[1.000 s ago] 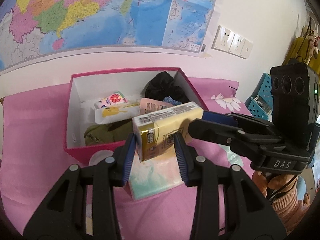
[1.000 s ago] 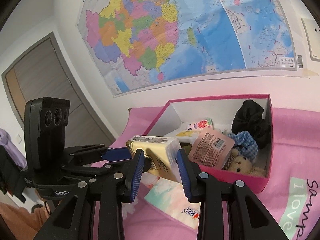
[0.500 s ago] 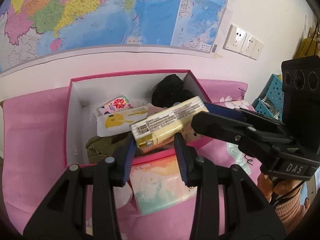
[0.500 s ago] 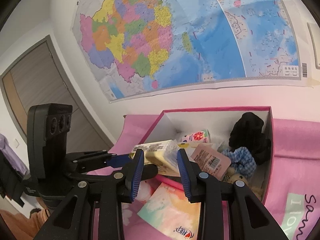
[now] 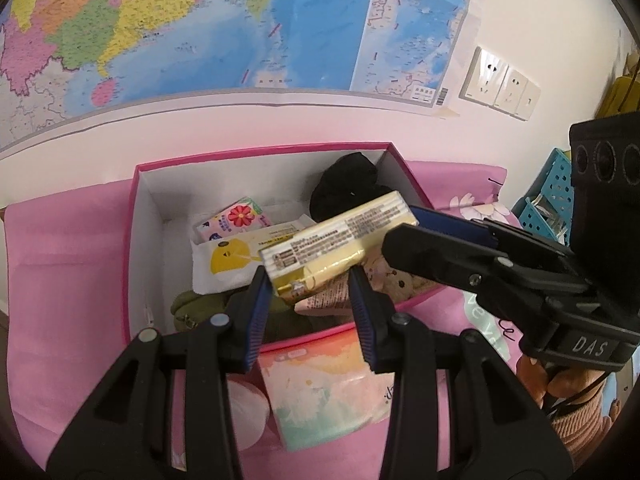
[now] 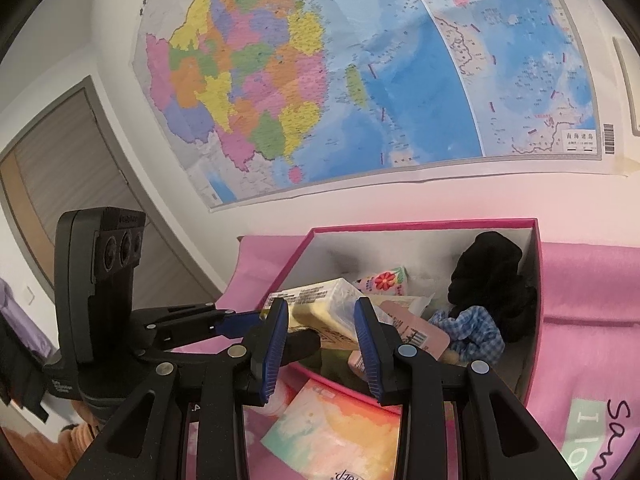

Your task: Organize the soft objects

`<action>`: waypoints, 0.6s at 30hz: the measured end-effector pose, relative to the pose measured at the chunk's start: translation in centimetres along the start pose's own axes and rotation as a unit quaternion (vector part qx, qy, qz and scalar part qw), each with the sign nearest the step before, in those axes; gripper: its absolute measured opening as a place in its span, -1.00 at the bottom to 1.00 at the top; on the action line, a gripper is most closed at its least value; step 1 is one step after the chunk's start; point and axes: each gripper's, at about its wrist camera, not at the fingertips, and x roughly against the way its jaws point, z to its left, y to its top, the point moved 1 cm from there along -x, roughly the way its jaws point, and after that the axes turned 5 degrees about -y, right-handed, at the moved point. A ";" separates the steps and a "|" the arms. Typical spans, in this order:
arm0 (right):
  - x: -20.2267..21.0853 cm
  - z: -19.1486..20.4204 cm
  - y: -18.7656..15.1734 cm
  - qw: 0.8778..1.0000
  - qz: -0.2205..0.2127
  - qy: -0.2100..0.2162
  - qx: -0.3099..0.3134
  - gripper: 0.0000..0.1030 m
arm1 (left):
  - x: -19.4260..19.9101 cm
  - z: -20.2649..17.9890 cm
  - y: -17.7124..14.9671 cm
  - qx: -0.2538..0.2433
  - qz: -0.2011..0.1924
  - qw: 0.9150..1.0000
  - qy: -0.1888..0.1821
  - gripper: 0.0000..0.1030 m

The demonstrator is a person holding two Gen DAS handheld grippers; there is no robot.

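Observation:
A yellow tissue pack (image 5: 340, 246) hangs over the open pink box (image 5: 138, 264), tilted, held at both ends. My left gripper (image 5: 310, 300) is shut on its near end. My right gripper (image 6: 320, 328) is shut on its other end (image 6: 326, 306); it also shows in the left wrist view (image 5: 424, 236). In the box lie a flower-print pack (image 5: 236, 220), a white pack with a yellow face (image 5: 228, 258), a black cloth (image 5: 348, 186), an olive pouch (image 5: 200, 306), a pink packet (image 6: 416, 334) and a blue checked cloth (image 6: 474, 328).
A pastel tissue pack (image 5: 320, 388) lies on the pink tablecloth (image 5: 60, 280) in front of the box, next to a round white pad (image 5: 244, 416). A map (image 5: 240, 20) hangs on the wall behind. A blue basket (image 5: 548, 204) stands at the right.
Both grippers have carried the yellow pack up and forward, from in front of the box to above its contents. The pastel pack stays on the cloth.

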 end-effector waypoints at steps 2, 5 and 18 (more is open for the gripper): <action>-0.2 -0.1 0.1 1.000 0.001 -0.001 -0.001 -0.32 | -0.3 0.0 0.2 -0.001 0.002 1.000 0.003 -0.21; -0.4 -0.4 0.3 1.000 0.003 0.000 -0.007 -0.32 | -0.6 0.0 0.6 -0.001 0.004 1.000 0.006 -0.21; -1.6 -1.5 1.0 1.000 0.008 -0.010 -0.020 -0.32 | -2.4 0.2 1.8 0.002 0.015 1.000 0.019 -0.21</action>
